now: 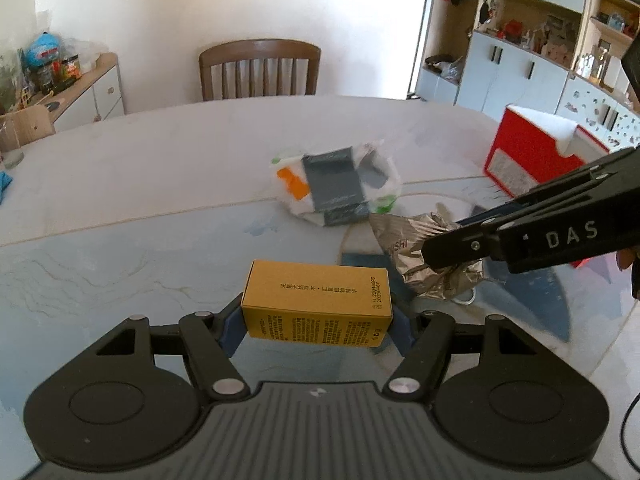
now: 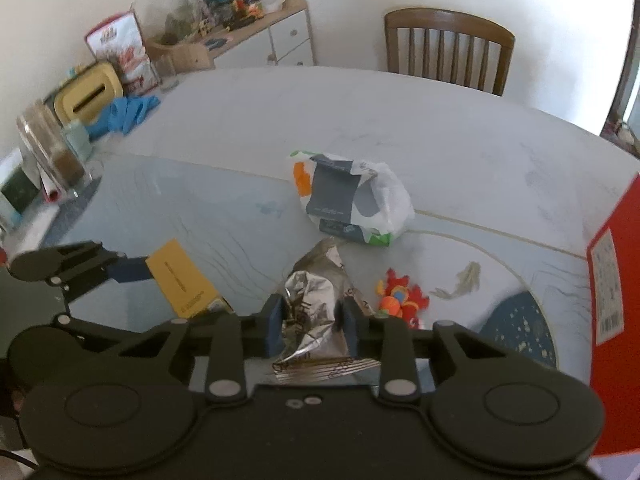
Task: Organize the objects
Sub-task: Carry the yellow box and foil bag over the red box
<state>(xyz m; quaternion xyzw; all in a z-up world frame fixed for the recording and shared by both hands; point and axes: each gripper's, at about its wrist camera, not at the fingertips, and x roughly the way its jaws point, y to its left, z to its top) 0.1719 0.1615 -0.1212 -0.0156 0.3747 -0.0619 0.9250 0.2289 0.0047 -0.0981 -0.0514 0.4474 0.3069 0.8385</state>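
My left gripper (image 1: 318,326) is shut on a yellow carton box (image 1: 318,304) and holds it above the table; it also shows in the right wrist view (image 2: 180,278). My right gripper (image 2: 312,320) is shut on a crumpled silver foil bag (image 2: 310,308), which also shows in the left wrist view (image 1: 420,256) with the right gripper's arm over it. A white plastic bag with dark packets (image 1: 340,188) lies mid-table, also in the right wrist view (image 2: 352,200). A small red and orange toy (image 2: 402,300) lies right of the foil bag.
A red box (image 1: 532,156) stands at the table's right side, seen close in the right wrist view (image 2: 612,272). A wooden chair (image 1: 260,70) stands behind the table. A jar (image 2: 52,152), blue cloth (image 2: 128,114) and yellow container (image 2: 88,96) crowd the left edge.
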